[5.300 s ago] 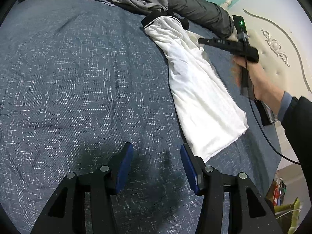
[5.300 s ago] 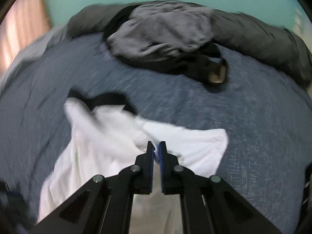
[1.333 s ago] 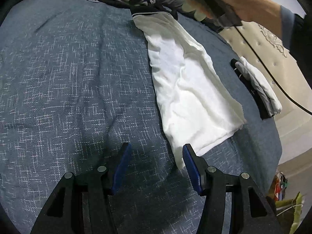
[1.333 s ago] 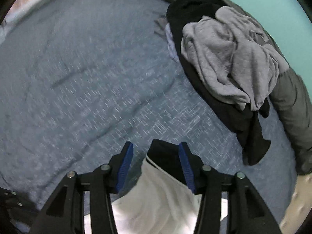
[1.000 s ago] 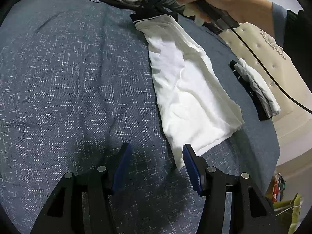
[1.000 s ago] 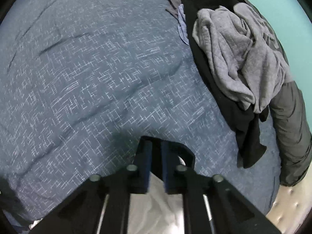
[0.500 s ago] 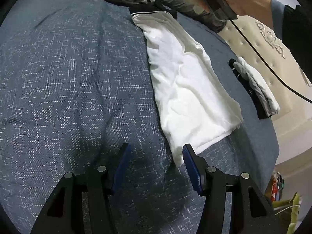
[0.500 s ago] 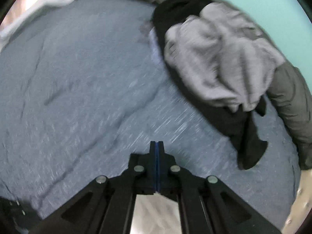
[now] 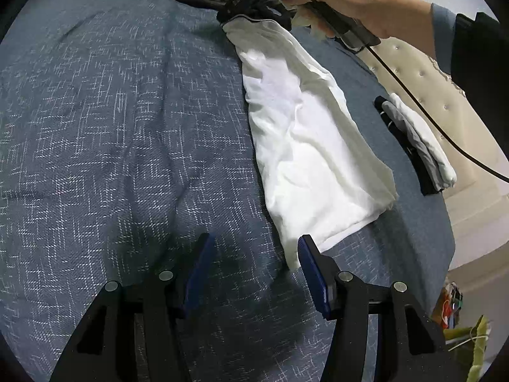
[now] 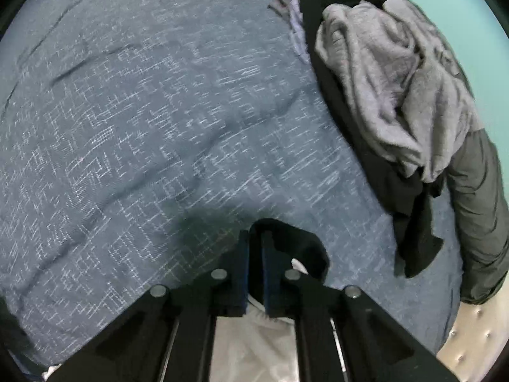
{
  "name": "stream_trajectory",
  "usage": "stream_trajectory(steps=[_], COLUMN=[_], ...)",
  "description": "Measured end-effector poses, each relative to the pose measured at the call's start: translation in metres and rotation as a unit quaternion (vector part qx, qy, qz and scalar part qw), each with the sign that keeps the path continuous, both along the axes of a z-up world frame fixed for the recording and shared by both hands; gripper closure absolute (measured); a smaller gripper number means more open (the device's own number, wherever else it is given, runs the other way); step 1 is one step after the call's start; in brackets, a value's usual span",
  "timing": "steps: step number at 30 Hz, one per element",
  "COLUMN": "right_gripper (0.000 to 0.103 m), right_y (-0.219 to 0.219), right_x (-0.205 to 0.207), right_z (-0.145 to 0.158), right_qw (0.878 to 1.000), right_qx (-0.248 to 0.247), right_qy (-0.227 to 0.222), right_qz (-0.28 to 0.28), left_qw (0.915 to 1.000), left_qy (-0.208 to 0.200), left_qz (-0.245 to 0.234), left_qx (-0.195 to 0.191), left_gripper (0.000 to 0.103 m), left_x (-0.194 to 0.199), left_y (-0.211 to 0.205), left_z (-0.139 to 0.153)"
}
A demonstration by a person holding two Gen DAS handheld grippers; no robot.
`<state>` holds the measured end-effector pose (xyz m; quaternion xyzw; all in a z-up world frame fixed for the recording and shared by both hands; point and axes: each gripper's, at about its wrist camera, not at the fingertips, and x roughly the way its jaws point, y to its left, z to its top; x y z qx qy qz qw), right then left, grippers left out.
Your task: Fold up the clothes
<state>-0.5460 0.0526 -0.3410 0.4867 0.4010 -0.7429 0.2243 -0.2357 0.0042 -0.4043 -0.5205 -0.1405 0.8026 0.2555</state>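
A white garment with a black collar lies folded into a long strip on the blue bedspread. At its far end a person's hand holds my right gripper on the collar. In the right wrist view, that gripper is shut on the black collar, and white fabric hangs under it. My left gripper stands open just above the bedspread. Its right finger is beside the near hem corner of the garment, and nothing is between the pads.
A heap of grey and black clothes lies at the head of the bed beside a dark grey roll. A small folded stack sits near the bed's right edge, by the cream tufted headboard.
The right gripper, open around the collar a little over a second ago, has closed on it, lifted briefly and come back low. The left gripper has kept still.
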Motion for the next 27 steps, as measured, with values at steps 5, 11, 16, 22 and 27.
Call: stream_trajectory(steps=[5,11,16,22,27], right_gripper=[0.098,0.098,0.098,0.084,0.046], right_y=[0.022,0.033,0.036,0.033,0.05], right_x=[-0.016,-0.034,-0.038,-0.043,-0.041], right_z=[0.041,0.053,0.037,0.018,0.046], right_qw=[0.995,0.989,0.988,0.985,0.978], right_qx=[-0.07,-0.103,-0.113,-0.129,-0.163], right_qy=[0.052,0.06,0.046,0.024,0.057], right_qz=[-0.049,-0.082,-0.09,-0.113,-0.118], left_qw=[1.0,1.0,1.0,1.0,1.0], left_qy=[-0.003,-0.003,-0.004,-0.005,-0.004], left_qz=[-0.005,-0.008,-0.006,-0.005,-0.004], left_qx=[0.0,-0.001,-0.001,-0.001,-0.001], left_gripper=[0.044,0.044,0.044,0.044,0.044], left_x=[0.001,0.001,0.001,0.0,0.001], left_y=[0.003,0.004,0.004,0.003,0.002], left_z=[-0.002,-0.003,-0.004,-0.005,-0.004])
